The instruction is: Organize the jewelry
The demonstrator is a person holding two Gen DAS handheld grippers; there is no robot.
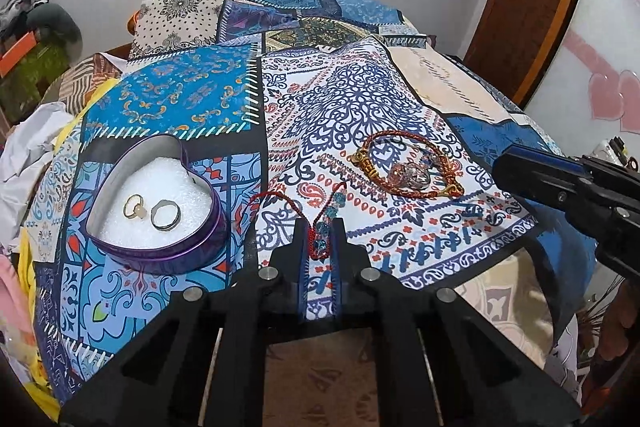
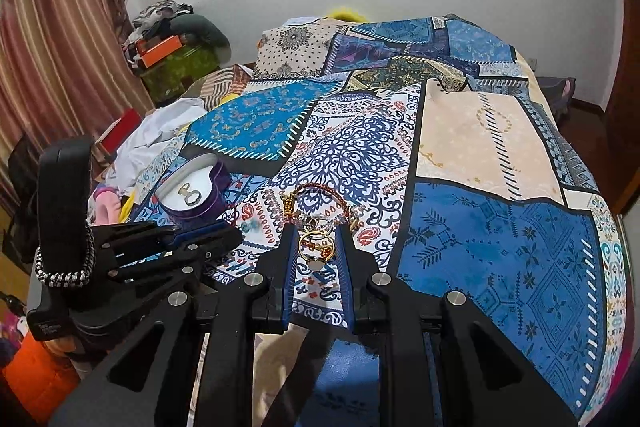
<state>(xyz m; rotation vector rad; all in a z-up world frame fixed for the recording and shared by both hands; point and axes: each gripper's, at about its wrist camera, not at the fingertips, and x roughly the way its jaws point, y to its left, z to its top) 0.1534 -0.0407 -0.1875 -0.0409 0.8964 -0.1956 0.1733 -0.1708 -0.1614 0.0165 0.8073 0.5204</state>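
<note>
A purple heart-shaped tin (image 1: 158, 201) with white foam holds a gold ring (image 1: 133, 206) and a silver ring (image 1: 165, 214); it also shows in the right wrist view (image 2: 192, 193). My left gripper (image 1: 319, 235) is shut on a red cord bracelet with blue beads (image 1: 323, 231), right of the tin. A braided red bracelet with glass beads (image 1: 404, 163) lies on the bedspread. My right gripper (image 2: 316, 247) holds a gold ring (image 2: 314, 251) between its fingers, just in front of that bracelet (image 2: 320, 203).
A patchwork bedspread (image 1: 360, 99) covers the bed. Clothes and boxes (image 2: 172, 39) are piled at the far left by a curtain (image 2: 60, 47). A wooden door frame (image 1: 532, 3) stands to the right. The right gripper's body (image 1: 568, 183) shows at the right edge.
</note>
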